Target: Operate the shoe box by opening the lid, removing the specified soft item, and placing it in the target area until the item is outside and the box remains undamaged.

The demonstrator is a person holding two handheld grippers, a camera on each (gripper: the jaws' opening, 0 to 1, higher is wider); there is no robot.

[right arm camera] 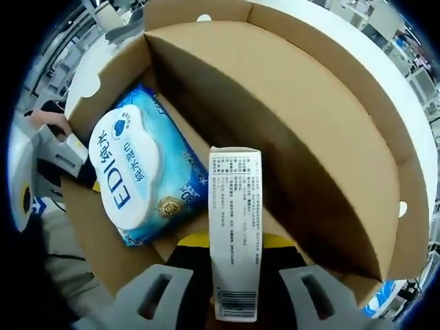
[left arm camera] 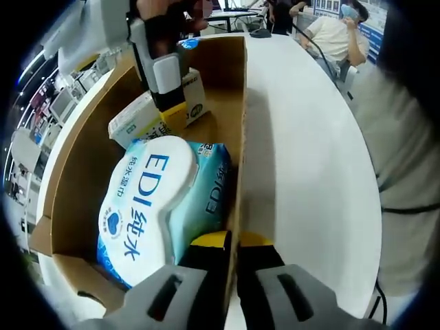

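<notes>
Wipes pack (left arm camera: 161, 206): white lid reads "EDI" in large blue letters, followed by Chinese characters "纯水"; smaller line of blue Chinese characters alongside, too small to read. Blue heart-shaped logo at the lid's end. "EDI" repeats on the pack's blue side in the left gripper view.

Same pack in the right gripper view (right arm camera: 141, 168): "EDI" on the lid again, plus a round gold seal on the blue wrap, its text illegible.

Small carton (right arm camera: 235, 234): white face covered in fine black Chinese print, unreadable; barcode at the near end.

Carton in the left gripper view (left arm camera: 148, 113): green round mark on the side, text illegible.
</notes>
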